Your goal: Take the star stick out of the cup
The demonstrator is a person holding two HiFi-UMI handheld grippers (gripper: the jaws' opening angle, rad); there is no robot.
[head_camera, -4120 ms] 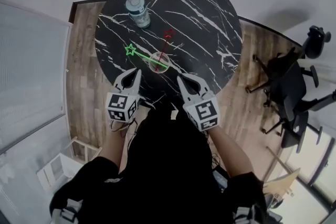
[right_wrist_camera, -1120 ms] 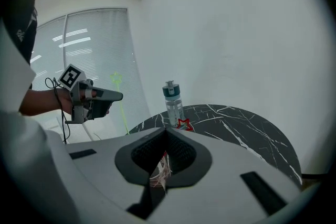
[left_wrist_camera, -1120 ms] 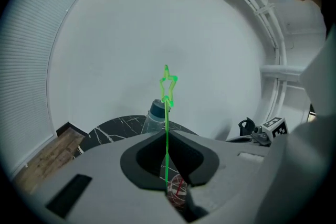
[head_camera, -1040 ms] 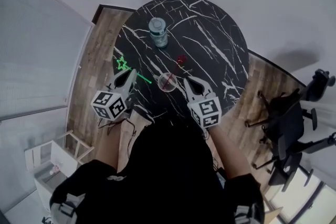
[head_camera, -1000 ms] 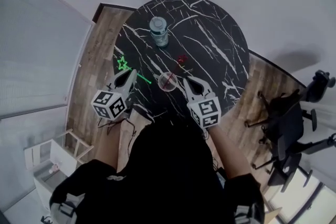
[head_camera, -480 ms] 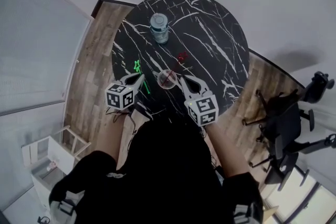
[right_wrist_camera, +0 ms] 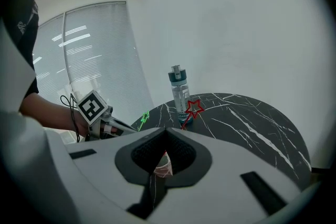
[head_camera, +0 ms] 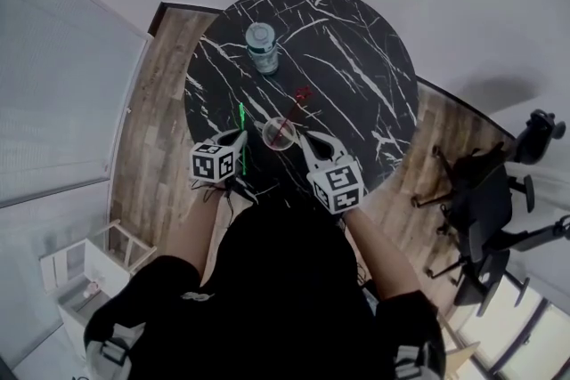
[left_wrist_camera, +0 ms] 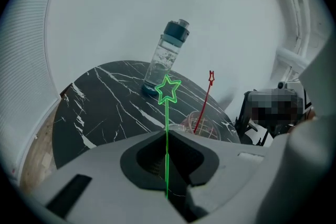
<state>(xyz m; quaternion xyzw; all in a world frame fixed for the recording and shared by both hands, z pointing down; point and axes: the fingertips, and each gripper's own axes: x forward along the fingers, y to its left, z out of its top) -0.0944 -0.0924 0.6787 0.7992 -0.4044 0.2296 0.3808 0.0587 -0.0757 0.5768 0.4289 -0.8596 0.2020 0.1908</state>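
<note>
A clear cup (head_camera: 279, 133) stands near the front edge of the black marble table (head_camera: 356, 49). A red star stick (head_camera: 301, 97) leans in the cup. The green star stick (head_camera: 241, 122) is out of the cup. My left gripper (head_camera: 239, 138) is shut on its stem, just left of the cup. In the left gripper view the green star (left_wrist_camera: 168, 89) rises straight up from the jaws of the left gripper (left_wrist_camera: 167, 135). My right gripper (head_camera: 302, 139) sits at the cup's right side. Its jaws look shut on the cup's wall (right_wrist_camera: 161, 165), with the red star (right_wrist_camera: 195, 108) beyond.
A clear water bottle (head_camera: 261, 47) with a teal cap stands at the table's far left. Black office chairs (head_camera: 485, 191) crowd the floor on the right. A white shelf unit (head_camera: 76, 276) is at the lower left. Blinds (right_wrist_camera: 100, 76) cover the left wall.
The green stick, in the cup four seconds ago, is held clear of it. Over the last second my left gripper swung it from pointing out left to near upright, closer to the cup.
</note>
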